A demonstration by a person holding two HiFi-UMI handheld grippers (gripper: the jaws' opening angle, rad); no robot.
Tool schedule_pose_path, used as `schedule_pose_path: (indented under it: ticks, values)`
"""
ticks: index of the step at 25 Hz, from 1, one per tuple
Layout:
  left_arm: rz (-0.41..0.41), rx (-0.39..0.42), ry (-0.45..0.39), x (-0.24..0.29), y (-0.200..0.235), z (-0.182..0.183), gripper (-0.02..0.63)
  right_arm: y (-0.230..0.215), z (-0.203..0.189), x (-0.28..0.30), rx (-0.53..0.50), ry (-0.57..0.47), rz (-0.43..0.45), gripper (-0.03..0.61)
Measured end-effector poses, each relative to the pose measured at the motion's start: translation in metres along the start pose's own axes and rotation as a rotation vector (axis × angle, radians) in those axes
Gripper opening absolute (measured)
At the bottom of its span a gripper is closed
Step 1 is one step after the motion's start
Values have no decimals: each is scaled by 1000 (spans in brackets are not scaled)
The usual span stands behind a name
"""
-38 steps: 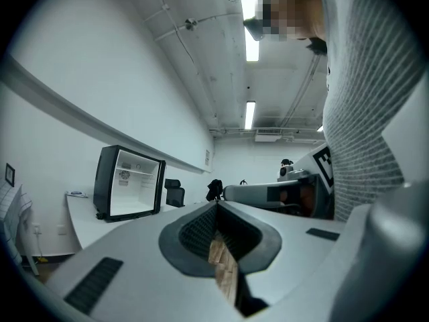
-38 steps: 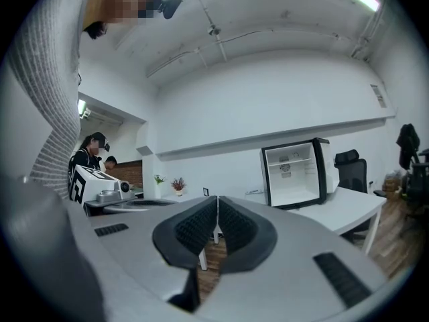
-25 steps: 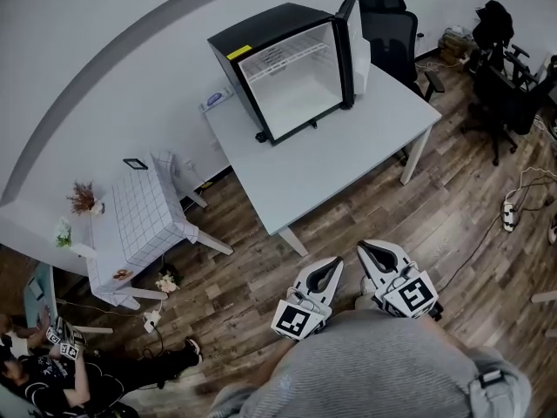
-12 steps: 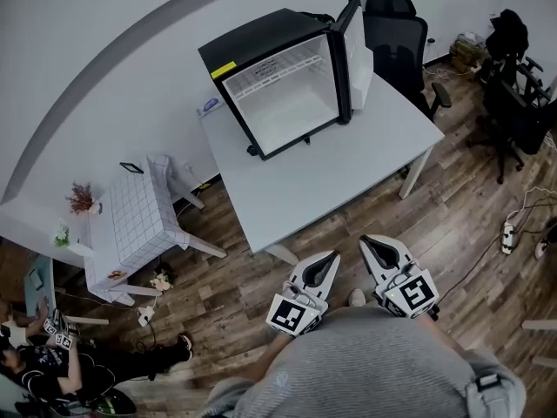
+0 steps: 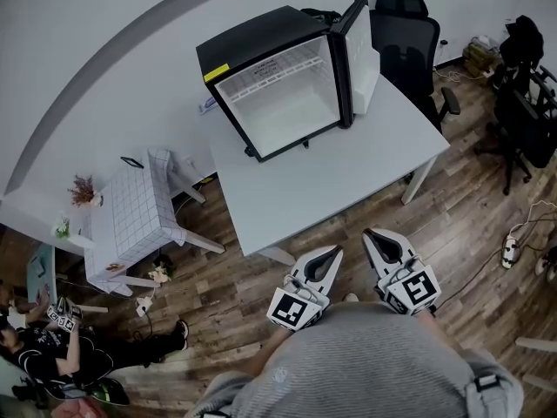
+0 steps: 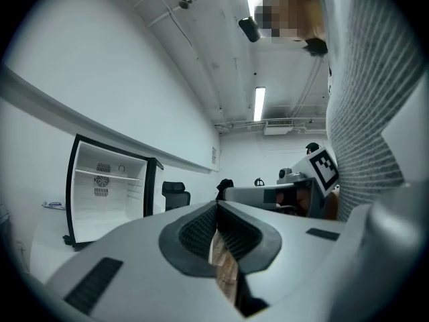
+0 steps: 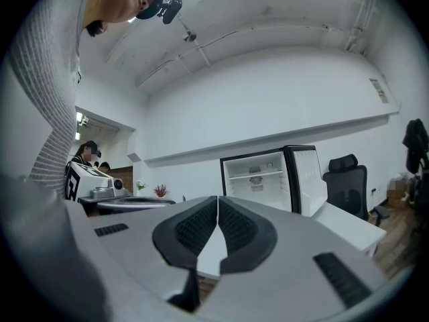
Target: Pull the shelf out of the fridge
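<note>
A small black fridge (image 5: 265, 59) stands on a grey table (image 5: 348, 177), its door swung open to the right. A white wire shelf (image 5: 274, 70) sits high inside its white interior; it also shows in the left gripper view (image 6: 107, 173) and the right gripper view (image 7: 258, 173). My left gripper (image 5: 332, 252) and right gripper (image 5: 372, 236) are held close to my body, just short of the table's near edge, far from the fridge. Both point level at the fridge with jaws shut and nothing between them.
A black office chair (image 5: 405, 33) stands behind the table at the right. A small table with a checked cloth (image 5: 130, 212) is at the left. A person (image 5: 52, 355) sits on the floor at the lower left. More chairs (image 5: 522, 85) and cables crowd the far right.
The fridge and table have shifted lower and closer in the head view, as I and both grippers have moved toward the table. Both jaws stay shut.
</note>
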State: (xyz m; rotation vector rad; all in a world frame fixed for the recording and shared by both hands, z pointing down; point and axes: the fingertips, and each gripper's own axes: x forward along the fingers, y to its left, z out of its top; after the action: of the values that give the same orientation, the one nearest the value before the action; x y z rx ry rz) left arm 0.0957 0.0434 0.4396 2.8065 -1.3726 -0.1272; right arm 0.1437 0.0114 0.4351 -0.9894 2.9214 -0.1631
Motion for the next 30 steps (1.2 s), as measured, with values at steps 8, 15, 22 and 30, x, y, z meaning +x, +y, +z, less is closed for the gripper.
schedule_pose_path:
  ticks: [8, 15, 22, 30]
  values:
    - [-28, -3, 26, 26, 11, -12, 12, -23, -8, 10, 13, 20, -15, 14]
    - [-78, -1, 1, 67, 36, -15, 12, -58, -10, 35, -7, 24, -48, 14]
    - [-62, -7, -17, 109, 93, -8, 12, -105, 1, 82, -13, 18, -70, 14]
    - [-42, -4, -27, 152, 159, -1, 12, -141, 8, 146, -23, 26, -36, 14]
